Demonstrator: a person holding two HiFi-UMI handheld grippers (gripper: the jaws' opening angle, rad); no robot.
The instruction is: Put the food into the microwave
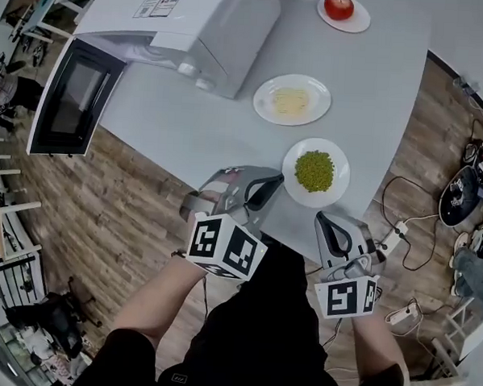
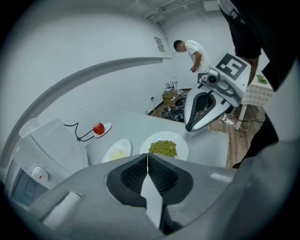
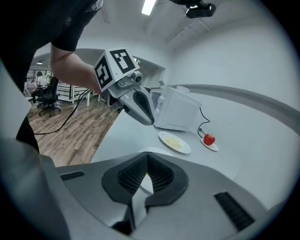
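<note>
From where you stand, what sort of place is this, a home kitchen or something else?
Probably a workshop or lab staged as a kitchen: a microwave and a plate of peas sit on a white table, yet a power strip and cables lie on the wooden floor, with office chairs beyond.

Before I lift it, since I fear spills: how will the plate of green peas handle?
The plate looks rigid and glazed, so probably slippery and breakable. Its loose peas, heaped on a shallow dish, would likely roll off if tilted.
</note>
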